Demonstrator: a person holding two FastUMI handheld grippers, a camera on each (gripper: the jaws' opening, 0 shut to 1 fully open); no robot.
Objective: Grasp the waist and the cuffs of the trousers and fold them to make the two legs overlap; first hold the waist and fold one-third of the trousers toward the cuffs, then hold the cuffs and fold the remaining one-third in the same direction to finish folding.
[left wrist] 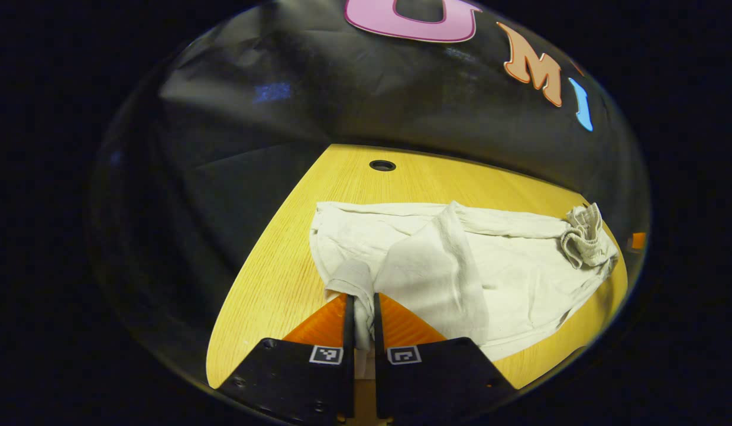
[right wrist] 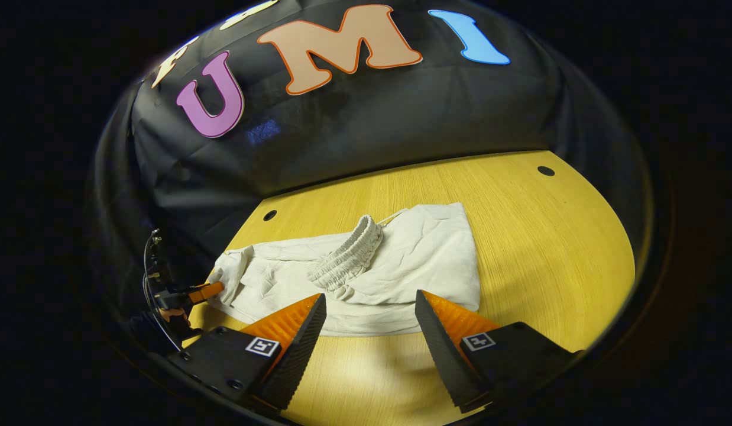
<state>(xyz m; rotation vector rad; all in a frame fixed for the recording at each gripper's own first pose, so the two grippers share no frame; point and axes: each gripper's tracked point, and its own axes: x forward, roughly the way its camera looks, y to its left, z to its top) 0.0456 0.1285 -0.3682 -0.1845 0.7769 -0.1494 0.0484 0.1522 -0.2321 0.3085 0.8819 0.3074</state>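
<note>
In the left gripper view, the left gripper (left wrist: 361,316) sits at the bottom, its two fingers nearly closed and clenched on a pinch of pale cloth: the cuff end of the trousers (left wrist: 460,266). Beyond the fingers, the off-white trousers spread across the wooden table (left wrist: 265,278), with a loose flap of one leg folded up and over near the grip. Farther off, at the right end, the gathered elastic waistband (left wrist: 585,236) lies bunched. A round cable hole (left wrist: 382,165) sits in the table near its far edge, and the black cloth wall rises behind.

In the right gripper view, the right gripper (right wrist: 371,325) hovers low over the table with its fingers spread wide and released, holding nothing. Just past them lies the waist end of the trousers, its ribbed waistband curled on top of the cloth. At the far left the other gripper, held in a hand, pinches the cuff end.

The work looks to be at the first stage, laying one leg over the other. To do it well, the right gripper would likely need to close on the near waist edge, taking one leg's layers only, so both ends can lift together. Keeping the cloth taut between the two grips should stop the legs from twisting, and the edges want matching before release.
</note>
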